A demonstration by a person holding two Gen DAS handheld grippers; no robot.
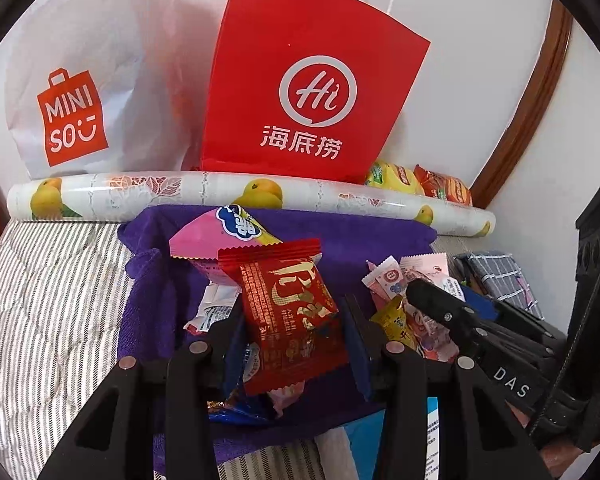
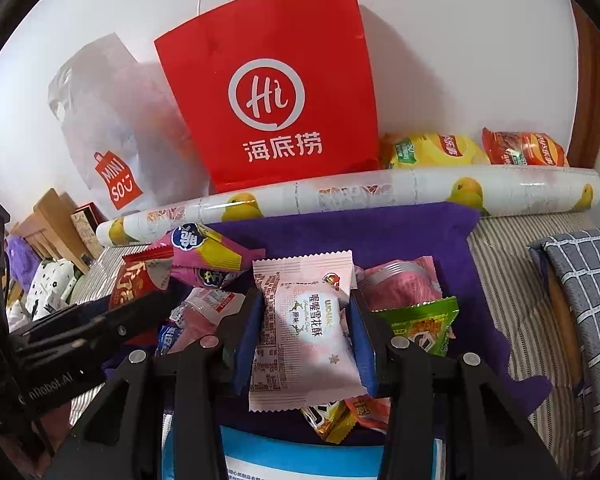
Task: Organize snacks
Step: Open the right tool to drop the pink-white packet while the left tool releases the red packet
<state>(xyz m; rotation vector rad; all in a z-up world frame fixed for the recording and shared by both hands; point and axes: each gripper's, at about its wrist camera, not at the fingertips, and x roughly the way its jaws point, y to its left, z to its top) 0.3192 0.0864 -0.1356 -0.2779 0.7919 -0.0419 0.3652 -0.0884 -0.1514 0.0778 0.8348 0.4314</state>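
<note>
Left tongs (image 1: 292,344) clamp a red packet (image 1: 292,320); right tongs (image 2: 306,332) clamp a pink packet (image 2: 304,332).

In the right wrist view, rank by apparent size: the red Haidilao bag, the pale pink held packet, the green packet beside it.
1. Red Haidilao bag.
2. Pale pink packet, enlarged by nearness, in the right gripper.
3. Green packet, partly hidden.

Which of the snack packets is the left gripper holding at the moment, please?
The dark red packet with gold lettering, pinched in the left gripper. The right gripper holds a pale pink packet instead.
</note>
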